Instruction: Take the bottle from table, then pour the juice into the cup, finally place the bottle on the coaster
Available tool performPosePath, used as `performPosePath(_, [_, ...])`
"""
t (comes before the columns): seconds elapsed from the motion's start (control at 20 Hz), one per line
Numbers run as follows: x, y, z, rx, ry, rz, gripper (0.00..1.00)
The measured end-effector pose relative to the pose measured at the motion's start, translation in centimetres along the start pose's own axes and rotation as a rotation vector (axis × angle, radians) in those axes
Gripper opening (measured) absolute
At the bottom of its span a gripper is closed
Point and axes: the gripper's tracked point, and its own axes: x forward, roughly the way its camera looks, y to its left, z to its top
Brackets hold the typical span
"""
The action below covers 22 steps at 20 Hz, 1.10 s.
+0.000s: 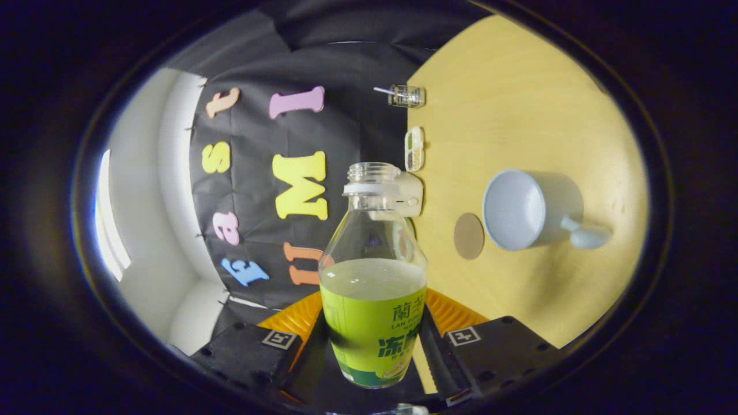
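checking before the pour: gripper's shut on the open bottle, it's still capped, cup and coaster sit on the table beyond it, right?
Not quite: the bottle has no cap; its neck is open in the gripper view. The rest holds: the gripper is shut on it, with the cup and coaster on the table beyond.

We observe a bottle (373, 276) of clear, glossy plastic with a smooth printed label wrap, clamped between our gripper (373, 340) fingers. At two o'clock beyond it, the table (519, 104) shows a smooth, matt wood-grain finish. On it rest a glossy, ceramic-looking cup (524, 210) and a matt, cork-like coaster (468, 236).
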Motion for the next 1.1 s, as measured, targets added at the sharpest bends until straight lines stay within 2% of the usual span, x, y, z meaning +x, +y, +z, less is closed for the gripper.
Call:
performPosePath(0.25, [-1.8,2.6,3.4,-0.371,-0.079,-0.035,0.80])
performPosePath(0.5, [-3.8,5.2,5.1,-0.722,-0.093,-0.086,0.80])
performPosePath(0.9, [-5.7,13.8,5.1,-0.942,-0.209,0.005,0.81])
performPosePath(1.1, [-5.2,16.0,4.2,-1.097,-0.258,-0.046,0.80])
